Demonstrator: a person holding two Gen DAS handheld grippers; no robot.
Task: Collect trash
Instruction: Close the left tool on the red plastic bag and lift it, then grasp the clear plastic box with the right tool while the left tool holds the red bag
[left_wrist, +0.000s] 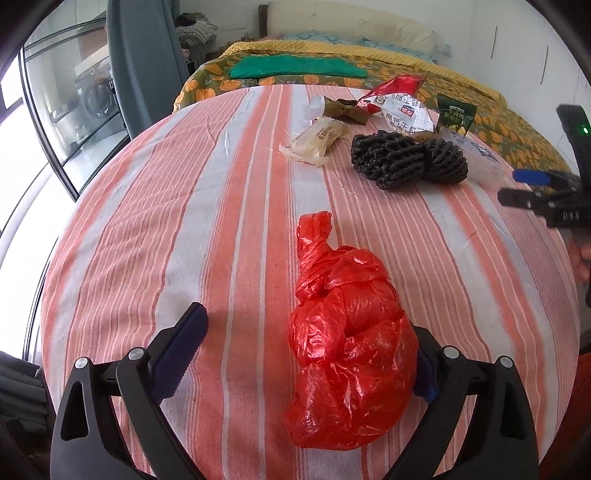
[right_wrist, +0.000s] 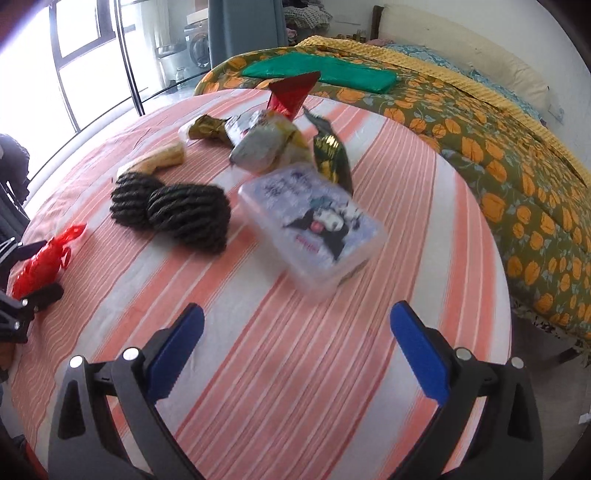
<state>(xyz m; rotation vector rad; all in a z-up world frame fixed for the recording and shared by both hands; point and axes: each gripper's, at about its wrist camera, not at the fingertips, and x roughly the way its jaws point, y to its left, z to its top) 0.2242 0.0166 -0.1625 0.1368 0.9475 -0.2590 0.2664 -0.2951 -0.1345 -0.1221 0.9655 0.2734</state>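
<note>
Red crumpled plastic bag (left_wrist: 347, 328) on striped cloth surface (left_wrist: 221, 221), between released left tongs (left_wrist: 310, 354); right tongs (right_wrist: 295, 347) likewise released, empty.

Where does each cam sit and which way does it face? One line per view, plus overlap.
Left wrist: on the left gripper, looking forward over the striped table; its open fingers flank the red bag; the right gripper shows at the right edge.
Right wrist: on the open right gripper, facing the plastic box.
Shared: red bag, black foam nets, wrappers, bed.
</note>
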